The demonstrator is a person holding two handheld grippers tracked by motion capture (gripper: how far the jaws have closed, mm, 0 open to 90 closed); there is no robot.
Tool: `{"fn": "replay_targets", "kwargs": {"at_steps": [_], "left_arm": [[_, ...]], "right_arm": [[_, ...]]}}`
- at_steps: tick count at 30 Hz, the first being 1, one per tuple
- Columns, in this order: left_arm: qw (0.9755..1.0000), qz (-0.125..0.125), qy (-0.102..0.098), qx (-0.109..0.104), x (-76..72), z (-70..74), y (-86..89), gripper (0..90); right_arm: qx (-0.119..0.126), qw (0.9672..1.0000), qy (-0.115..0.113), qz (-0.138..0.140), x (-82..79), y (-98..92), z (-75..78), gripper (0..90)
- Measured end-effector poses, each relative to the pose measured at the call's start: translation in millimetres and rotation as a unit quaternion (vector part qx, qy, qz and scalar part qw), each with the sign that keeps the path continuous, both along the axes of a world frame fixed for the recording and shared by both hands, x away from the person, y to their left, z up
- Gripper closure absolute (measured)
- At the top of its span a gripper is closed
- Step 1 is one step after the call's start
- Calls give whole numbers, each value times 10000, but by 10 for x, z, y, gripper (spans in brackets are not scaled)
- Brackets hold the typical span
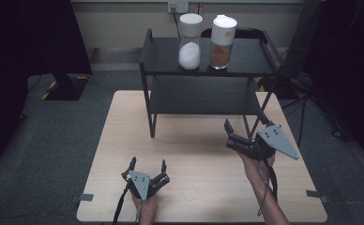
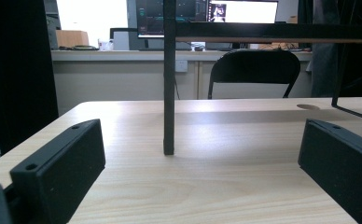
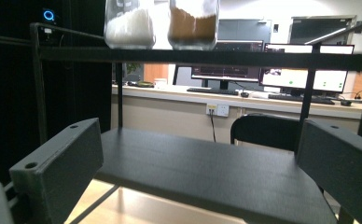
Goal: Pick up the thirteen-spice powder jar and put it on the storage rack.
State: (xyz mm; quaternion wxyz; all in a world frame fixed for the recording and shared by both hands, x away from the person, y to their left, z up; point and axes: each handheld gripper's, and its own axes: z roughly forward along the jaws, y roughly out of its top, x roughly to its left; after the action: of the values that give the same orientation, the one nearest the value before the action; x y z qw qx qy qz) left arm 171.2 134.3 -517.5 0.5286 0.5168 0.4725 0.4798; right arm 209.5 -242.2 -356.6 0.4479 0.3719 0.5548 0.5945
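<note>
A black two-tier shelf [image 1: 246,58] stands at the far side of the wooden table [image 1: 194,187]. On its top tier stand a jar of white powder [image 1: 190,41] and a jar of brown powder [image 1: 222,42], side by side with white lids. My left gripper [image 1: 147,162] rests low near the table's front edge, open and holding nothing; the left gripper view looks at the shelf's front leg [image 2: 169,93]. My right gripper [image 1: 246,123] hovers open by the shelf's right front, level with the lower tier [image 3: 207,172]. Above it sit the white jar [image 3: 129,23] and brown jar [image 3: 193,23].
A black chair [image 2: 254,70] sits behind the table, before a desk with monitors [image 3: 305,56]. A dark stand base [image 1: 65,86] is on the carpet at the left. Cables lie on the floor at the right [image 1: 311,101].
</note>
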Motion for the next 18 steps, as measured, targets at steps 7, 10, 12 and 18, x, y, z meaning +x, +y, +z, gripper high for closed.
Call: {"fn": "replay_targets", "kwargs": {"at_steps": [7,10,12,18], "left_arm": [[10000,-5,-4,-3,0,-1,2,1],[10000,-15,-5,-1,0,-1,5,1],[10000,-15,-2,-2,-1,-1,5,1],[10000,-13,-6,-3,0,-2,4,1]], "right_arm": [[35,10000,55,-66,-59,-24,-198,0],[120,9999,100,-69,-89,-44,-286,0],[193,9997,160,-74,-115,-57,-344,0],[192,9992,299,-180,-203,-88,-573,0]]}}
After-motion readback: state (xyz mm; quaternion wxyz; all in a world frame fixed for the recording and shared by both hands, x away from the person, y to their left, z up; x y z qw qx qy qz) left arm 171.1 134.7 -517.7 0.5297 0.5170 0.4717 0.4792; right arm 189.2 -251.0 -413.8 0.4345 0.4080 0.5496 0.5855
